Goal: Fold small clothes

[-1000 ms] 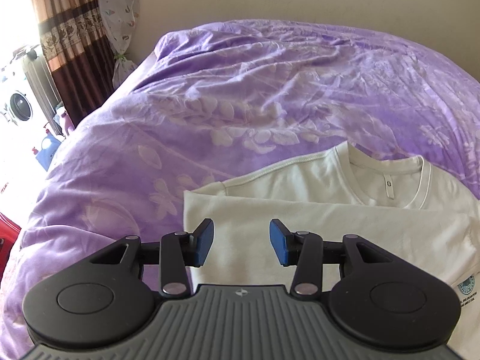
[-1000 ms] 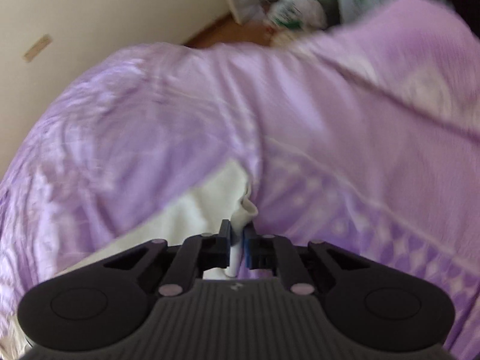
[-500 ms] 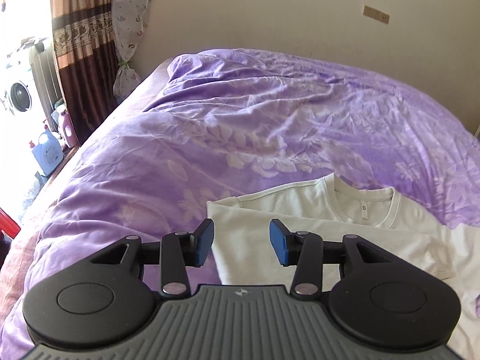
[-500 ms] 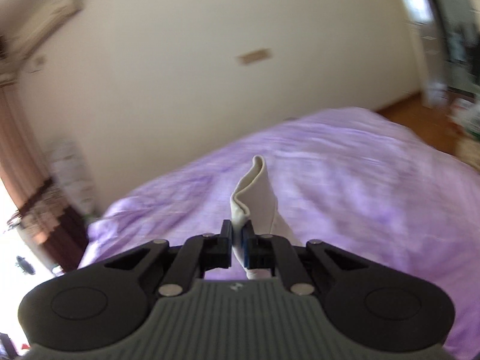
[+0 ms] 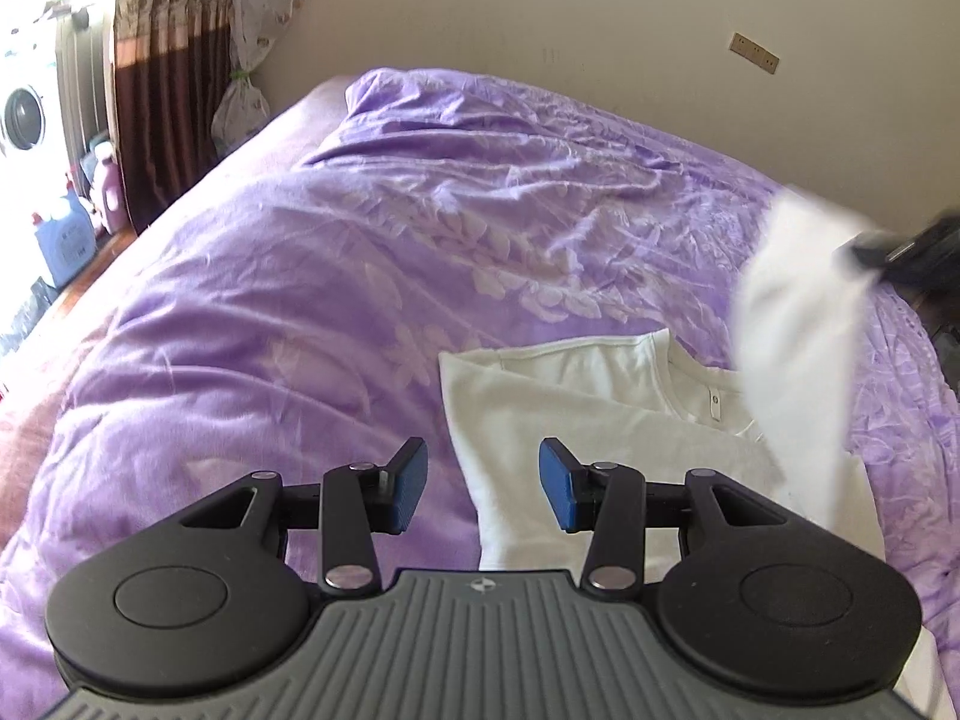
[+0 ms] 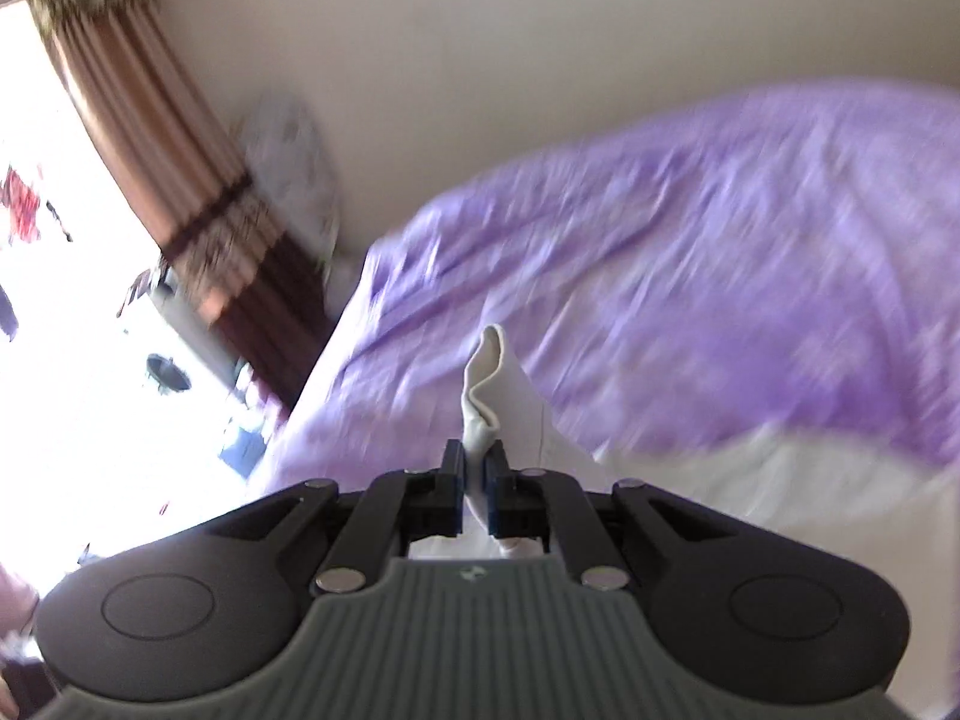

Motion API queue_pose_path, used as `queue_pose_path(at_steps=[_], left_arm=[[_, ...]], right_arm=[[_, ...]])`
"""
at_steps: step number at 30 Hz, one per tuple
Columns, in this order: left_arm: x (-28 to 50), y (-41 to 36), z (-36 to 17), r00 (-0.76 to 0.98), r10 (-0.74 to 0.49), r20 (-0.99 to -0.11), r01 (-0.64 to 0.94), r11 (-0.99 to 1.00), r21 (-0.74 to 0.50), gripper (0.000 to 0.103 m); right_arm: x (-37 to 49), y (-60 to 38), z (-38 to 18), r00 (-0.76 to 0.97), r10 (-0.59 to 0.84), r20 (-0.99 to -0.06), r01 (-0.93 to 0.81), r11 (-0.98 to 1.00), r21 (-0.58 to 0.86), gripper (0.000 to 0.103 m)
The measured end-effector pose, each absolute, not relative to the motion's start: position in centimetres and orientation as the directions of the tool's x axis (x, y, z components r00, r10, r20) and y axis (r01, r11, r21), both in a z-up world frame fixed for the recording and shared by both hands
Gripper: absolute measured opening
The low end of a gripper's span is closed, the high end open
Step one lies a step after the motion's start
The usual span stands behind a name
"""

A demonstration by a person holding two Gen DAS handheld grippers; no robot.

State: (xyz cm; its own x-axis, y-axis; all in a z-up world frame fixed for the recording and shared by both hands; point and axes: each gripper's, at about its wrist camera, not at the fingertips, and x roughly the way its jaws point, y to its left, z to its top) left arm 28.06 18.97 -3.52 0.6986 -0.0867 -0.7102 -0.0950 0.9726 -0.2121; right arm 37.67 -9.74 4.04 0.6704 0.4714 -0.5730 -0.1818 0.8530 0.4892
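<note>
Looking across the room: we see a cream wall (image 5: 540, 12), a brown striped curtain (image 5: 162, 60) at the left, and a washing machine (image 5: 24, 120) in bright light beyond it.
Surface: we work over a bed under a rumpled purple floral duvet (image 5: 360, 240).
Task's thing: our white T-shirt (image 5: 570, 408) lies on the near right of the duvet, neck away from us, one side lifted clear.
Right gripper (image 6: 474, 480): we have it clenched on a fold of the shirt, which sticks up between the pads.
Left gripper (image 5: 483, 480): we hold it released, fingers parted and empty, above the shirt's left edge.
Change: a second ago the shirt lay flat; our right gripper has since swung its pinched side up and across.
</note>
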Motion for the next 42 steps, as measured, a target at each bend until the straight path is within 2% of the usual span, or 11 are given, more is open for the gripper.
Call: queue_pose_path(at_steps=[8,10,12,18,24,30,32,33,35,36,42], left_arm=[[29.0,20.6,-5.6,0.676,-0.188,-0.713,-0.067,0.948,-0.313,0.051],[29.3,20.3,-5.9,0.673,-0.197,-0.713,-0.055,0.948,-0.314,0.051],[29.8,19.8,-6.4,0.667,-0.203,-0.717,-0.048,0.949,-0.313,0.051],[31.3,17.8,-8.1,0.634,-0.198,-0.747,-0.022,0.961,-0.274,0.051],[33.0,16.3,-10.3,0.597,-0.196,-0.778,-0.027,0.964,-0.264,0.051],[34.3,14.0,-11.8,0.569,-0.130,-0.812,-0.020,0.985,-0.171,0.047],[34.5,13.0,-12.3,0.551,-0.078,-0.831,-0.018,0.994,-0.105,0.035],[34.5,12.6,-12.5,0.547,-0.055,-0.835,-0.018,0.997,-0.078,0.031],[34.3,12.2,-12.6,0.546,-0.039,-0.837,-0.015,0.998,-0.057,0.019],[34.2,12.1,-12.6,0.545,-0.039,-0.838,-0.015,0.998,-0.056,0.015],[34.3,11.2,-13.1,0.509,0.003,-0.861,0.014,1.000,0.011,0.007]], right_arm=[[38.9,-1.3,-8.5,0.408,0.586,-0.700,-0.235,0.809,0.539,0.013],[38.3,-1.6,-8.5,0.391,0.591,-0.706,-0.254,0.806,0.534,0.032],[38.1,-3.1,-7.7,0.409,0.577,-0.707,-0.275,0.817,0.507,0.040],[37.7,-14.3,-5.6,0.470,0.402,-0.786,-0.255,0.914,0.315,0.044],[33.7,-27.2,-8.8,0.434,0.158,-0.887,-0.139,0.984,0.108,0.053],[29.4,-31.9,-13.3,0.359,0.117,-0.926,-0.174,0.983,0.057,0.072],[28.9,-31.5,-14.3,0.363,0.096,-0.927,-0.199,0.980,0.024,0.071],[28.7,-31.3,-14.7,0.375,0.074,-0.924,-0.212,0.977,-0.008,0.063],[28.7,-30.5,-15.1,0.410,0.005,-0.912,-0.232,0.968,-0.099,0.030],[28.5,-30.6,-15.0,0.423,-0.010,-0.906,-0.230,0.966,-0.118,0.007],[28.4,-34.8,-14.4,0.432,0.037,-0.901,-0.122,0.992,-0.018,0.000]])
